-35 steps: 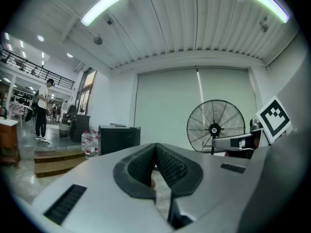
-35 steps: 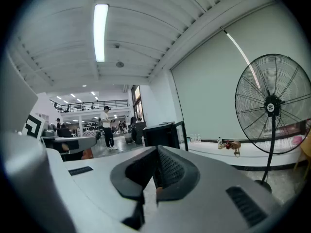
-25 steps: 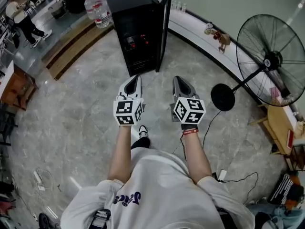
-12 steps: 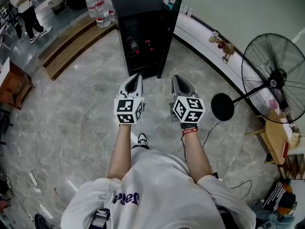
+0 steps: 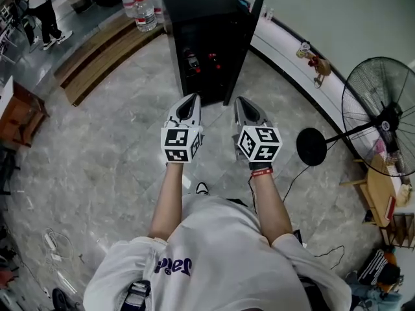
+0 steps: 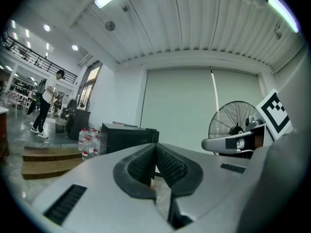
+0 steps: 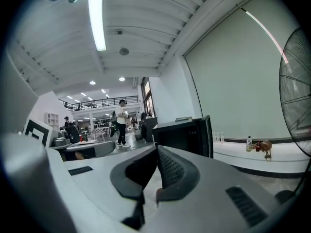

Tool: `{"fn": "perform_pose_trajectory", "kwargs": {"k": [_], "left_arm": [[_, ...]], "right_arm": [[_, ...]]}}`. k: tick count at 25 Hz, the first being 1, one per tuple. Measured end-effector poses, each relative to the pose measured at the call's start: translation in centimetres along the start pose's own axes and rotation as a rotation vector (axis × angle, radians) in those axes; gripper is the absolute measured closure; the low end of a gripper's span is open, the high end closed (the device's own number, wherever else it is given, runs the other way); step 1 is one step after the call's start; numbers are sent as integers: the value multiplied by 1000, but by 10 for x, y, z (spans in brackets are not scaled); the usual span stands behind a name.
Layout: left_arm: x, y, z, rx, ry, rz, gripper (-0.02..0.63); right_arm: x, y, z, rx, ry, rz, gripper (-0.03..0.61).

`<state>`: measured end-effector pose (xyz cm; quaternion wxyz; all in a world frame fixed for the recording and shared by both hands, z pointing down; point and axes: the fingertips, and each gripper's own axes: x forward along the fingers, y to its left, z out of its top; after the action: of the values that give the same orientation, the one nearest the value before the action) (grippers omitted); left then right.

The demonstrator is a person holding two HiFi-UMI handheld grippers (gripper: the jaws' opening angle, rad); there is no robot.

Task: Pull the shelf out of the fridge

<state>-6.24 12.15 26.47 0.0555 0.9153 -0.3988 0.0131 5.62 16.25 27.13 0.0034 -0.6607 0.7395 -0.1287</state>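
Note:
A small black fridge (image 5: 206, 31) stands on the floor ahead of me with its door (image 5: 244, 47) swung open to the right. Red items show on its dark shelves (image 5: 202, 62). My left gripper (image 5: 189, 103) and right gripper (image 5: 243, 105) are held side by side in the air, a short way in front of the fridge and apart from it. Both are shut with nothing between the jaws. In the left gripper view the fridge (image 6: 127, 139) is a dark box beyond the jaws. The right gripper view shows the fridge (image 7: 183, 136) and its open door edge.
A black standing fan (image 5: 382, 118) with a round base (image 5: 311, 146) is at the right, its cable trailing on the marble floor. A white ledge (image 5: 292, 57) runs behind the fridge. Water bottles (image 5: 139, 5) and a wooden step (image 5: 97, 60) lie at the upper left; a person (image 5: 39, 5) stands far left.
The view has closed in on the fridge, which now sits larger and nearer the top centre. Both grippers stay side by side, shut, slightly higher in the frame.

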Motion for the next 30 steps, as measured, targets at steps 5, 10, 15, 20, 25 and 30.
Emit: {"fn": "perform_pose_trajectory", "kwargs": {"k": [5, 10, 15, 20, 25, 30], "left_arm": [[10, 34, -16, -21, 26, 21, 597], [16, 56, -29, -36, 44, 31, 597], [31, 74, -44, -8, 70, 42, 597], [60, 96, -54, 15, 86, 60, 597], [96, 97, -57, 11, 71, 27, 597], [135, 95, -59, 8, 57, 35, 598]], "right_arm": [[34, 17, -24, -5, 57, 25, 563], [64, 30, -36, -13, 91, 54, 563], [94, 28, -43, 10, 96, 69, 563], [131, 6, -52, 35, 113, 73, 563], [162, -24, -57, 73, 131, 68, 563], [189, -42, -60, 24, 159, 134, 563]]}}
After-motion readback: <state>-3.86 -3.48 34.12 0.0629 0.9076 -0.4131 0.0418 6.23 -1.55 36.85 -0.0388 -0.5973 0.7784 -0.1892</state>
